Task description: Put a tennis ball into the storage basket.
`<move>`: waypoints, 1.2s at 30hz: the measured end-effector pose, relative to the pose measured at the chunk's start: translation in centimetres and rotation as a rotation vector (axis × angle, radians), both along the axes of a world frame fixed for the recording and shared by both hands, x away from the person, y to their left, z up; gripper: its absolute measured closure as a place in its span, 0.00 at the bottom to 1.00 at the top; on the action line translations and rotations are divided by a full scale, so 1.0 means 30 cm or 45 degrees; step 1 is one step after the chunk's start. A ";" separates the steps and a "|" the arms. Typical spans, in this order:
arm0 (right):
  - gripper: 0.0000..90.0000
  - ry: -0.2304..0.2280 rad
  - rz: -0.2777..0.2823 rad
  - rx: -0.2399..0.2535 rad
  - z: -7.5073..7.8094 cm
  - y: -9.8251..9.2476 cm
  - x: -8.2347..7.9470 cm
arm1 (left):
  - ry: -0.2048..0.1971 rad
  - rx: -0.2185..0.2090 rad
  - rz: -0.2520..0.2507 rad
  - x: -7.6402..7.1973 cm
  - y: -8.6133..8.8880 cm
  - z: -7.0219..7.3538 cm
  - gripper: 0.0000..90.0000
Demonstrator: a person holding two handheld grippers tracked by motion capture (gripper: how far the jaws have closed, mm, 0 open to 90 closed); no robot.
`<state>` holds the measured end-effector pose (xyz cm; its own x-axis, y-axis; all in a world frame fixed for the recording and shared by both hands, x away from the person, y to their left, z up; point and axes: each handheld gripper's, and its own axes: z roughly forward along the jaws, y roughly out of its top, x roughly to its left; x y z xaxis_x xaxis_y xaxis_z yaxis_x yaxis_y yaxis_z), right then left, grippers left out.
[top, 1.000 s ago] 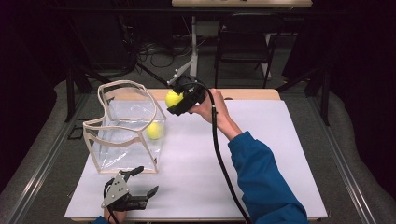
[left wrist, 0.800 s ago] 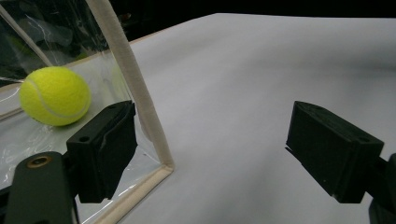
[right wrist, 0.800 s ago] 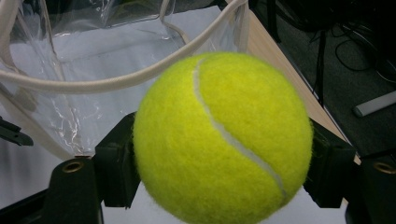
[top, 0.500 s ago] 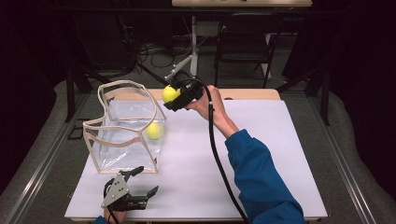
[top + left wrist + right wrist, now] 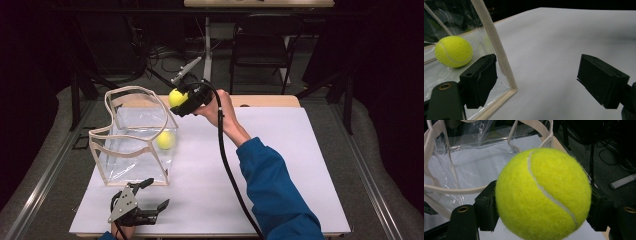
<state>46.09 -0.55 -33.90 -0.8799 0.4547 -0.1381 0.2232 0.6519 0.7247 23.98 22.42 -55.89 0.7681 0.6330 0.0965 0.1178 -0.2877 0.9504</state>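
Over the bag's far rim, my right tongs pinch a ball across its middle. It looks light, fuzzy and springy, so it shouldn't slip. My left tongs rest spread on the worktop.

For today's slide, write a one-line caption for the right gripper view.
Right gripper clamps a yellow tennis ball in its jaws above the clear bag with cream trim.

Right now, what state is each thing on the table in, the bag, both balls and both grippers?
Clear bag: upright, top open.
Ball in bag: resting on the bag's bottom, untouched.
Held ball: clamped between the jaws, in the air by the bag's rim.
Right gripper: shut on the held ball.
Left gripper: open, nothing between the jaws, low by the bag's near corner.
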 end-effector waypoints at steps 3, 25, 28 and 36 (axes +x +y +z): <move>0.29 -0.008 0.002 0.011 0.004 0.006 -0.001 | 0.004 0.006 -0.005 0.000 0.000 0.001 0.18; 0.29 -0.048 0.013 0.058 0.016 0.058 0.001 | 0.001 -0.003 0.001 0.000 0.000 0.000 0.18; 0.29 -0.061 0.018 0.068 0.017 0.065 -0.002 | 0.002 -0.007 0.002 0.000 0.000 0.000 0.18; 0.29 -0.065 0.028 0.088 0.021 0.083 -0.006 | 0.002 -0.007 0.001 0.000 0.000 0.000 0.18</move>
<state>45.91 1.94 -33.28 -0.8825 0.4451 -0.1518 0.1710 0.6044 0.7781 23.98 22.43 -55.88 0.7677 0.6342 0.0915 0.1199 -0.2824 0.9518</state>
